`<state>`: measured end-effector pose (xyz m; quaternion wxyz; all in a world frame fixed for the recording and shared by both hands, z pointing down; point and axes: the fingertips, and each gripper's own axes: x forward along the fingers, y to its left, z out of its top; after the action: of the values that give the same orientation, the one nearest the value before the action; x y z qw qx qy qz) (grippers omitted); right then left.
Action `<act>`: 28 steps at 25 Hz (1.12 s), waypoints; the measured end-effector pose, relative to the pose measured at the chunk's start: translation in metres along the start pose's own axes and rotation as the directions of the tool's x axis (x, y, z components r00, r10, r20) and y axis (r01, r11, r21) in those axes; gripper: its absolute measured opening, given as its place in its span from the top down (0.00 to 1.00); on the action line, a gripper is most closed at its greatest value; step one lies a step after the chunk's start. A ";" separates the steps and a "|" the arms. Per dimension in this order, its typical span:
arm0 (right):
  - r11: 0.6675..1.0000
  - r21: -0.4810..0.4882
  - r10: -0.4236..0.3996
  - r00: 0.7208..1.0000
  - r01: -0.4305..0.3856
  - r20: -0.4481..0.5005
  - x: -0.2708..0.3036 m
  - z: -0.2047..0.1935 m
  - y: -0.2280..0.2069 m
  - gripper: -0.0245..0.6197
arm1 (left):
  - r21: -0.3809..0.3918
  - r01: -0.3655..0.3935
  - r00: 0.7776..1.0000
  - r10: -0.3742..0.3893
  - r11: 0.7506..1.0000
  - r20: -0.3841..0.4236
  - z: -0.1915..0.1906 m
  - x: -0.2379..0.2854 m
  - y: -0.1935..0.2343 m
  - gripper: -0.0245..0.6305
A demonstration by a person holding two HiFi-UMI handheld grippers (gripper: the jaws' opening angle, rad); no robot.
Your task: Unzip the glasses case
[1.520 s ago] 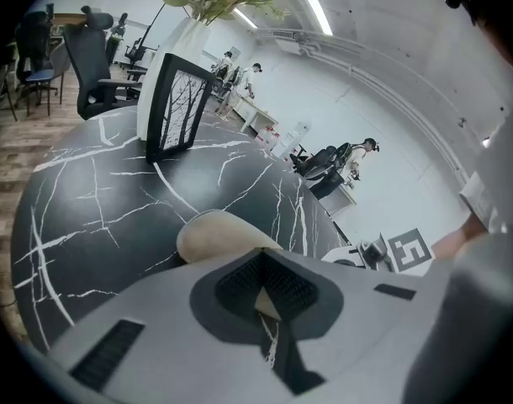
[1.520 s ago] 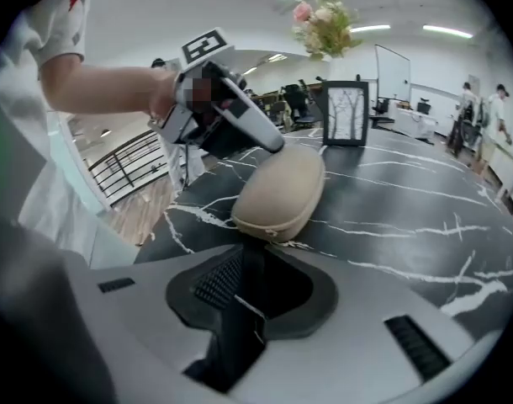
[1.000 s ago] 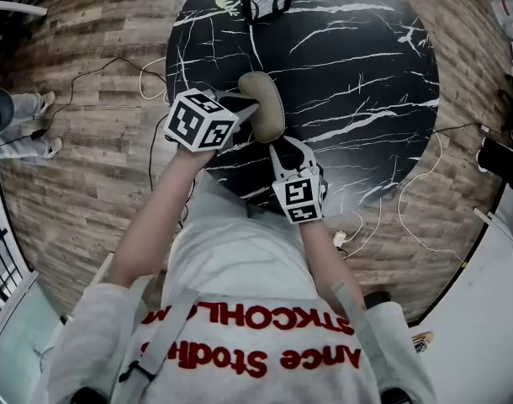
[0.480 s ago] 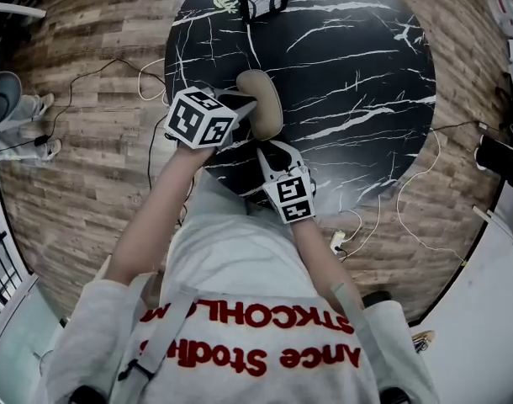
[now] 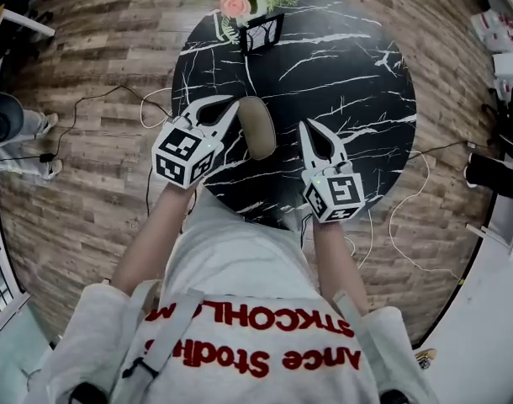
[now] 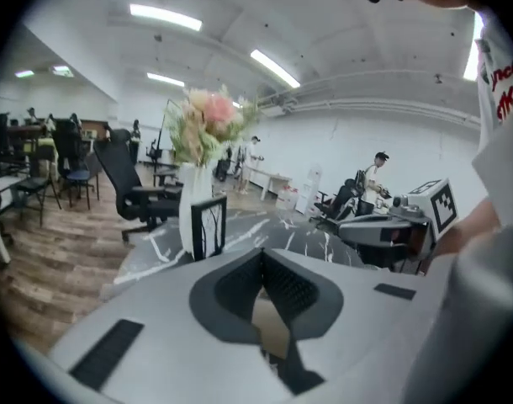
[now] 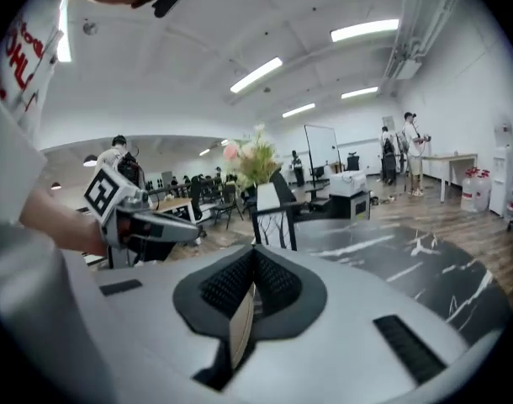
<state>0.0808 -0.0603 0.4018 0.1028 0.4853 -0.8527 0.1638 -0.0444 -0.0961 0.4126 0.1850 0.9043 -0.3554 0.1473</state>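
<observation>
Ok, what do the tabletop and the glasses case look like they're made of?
Tabletop: black marble or a marble-look surface, smooth with a slight sheen; white veins run across it. Glasses case: tan, matte, probably fabric or faux suede; no shine, soft rounded edges.

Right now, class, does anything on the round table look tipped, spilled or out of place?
Nothing stands out. The glasses case lies flat on the table towards its near edge, and the vase of flowers stands upright at the far edge.
</observation>
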 end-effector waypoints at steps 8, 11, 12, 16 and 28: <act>0.991 -0.131 0.017 0.961 0.020 0.275 -0.027 0.156 0.017 0.94 | 0.065 -0.155 0.929 0.123 0.986 0.348 0.123 -0.060 0.000 0.95; 0.991 -0.127 0.012 0.947 0.030 0.320 -0.035 0.178 0.027 0.94 | 0.052 -0.159 0.903 0.124 0.986 0.412 0.147 -0.076 -0.004 0.95; 0.992 -0.125 0.010 0.946 0.033 0.324 -0.038 0.181 0.029 0.94 | 0.053 -0.156 0.898 0.120 0.986 0.422 0.151 -0.080 -0.006 0.95; 0.991 -0.128 -0.002 0.941 0.048 0.340 -0.045 0.192 0.037 0.94 | 0.053 -0.168 0.883 0.126 0.984 0.452 0.159 -0.096 -0.010 0.95; 0.991 -0.111 -0.027 0.928 0.073 0.371 -0.053 0.209 0.043 0.94 | 0.009 -0.212 0.857 0.181 0.977 0.482 0.161 -0.111 -0.002 0.95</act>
<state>0.0674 -0.0764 0.1832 -0.0251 0.5218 -0.8526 0.0146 -0.0998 -0.1004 0.2248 0.0472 0.8768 -0.4758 -0.0517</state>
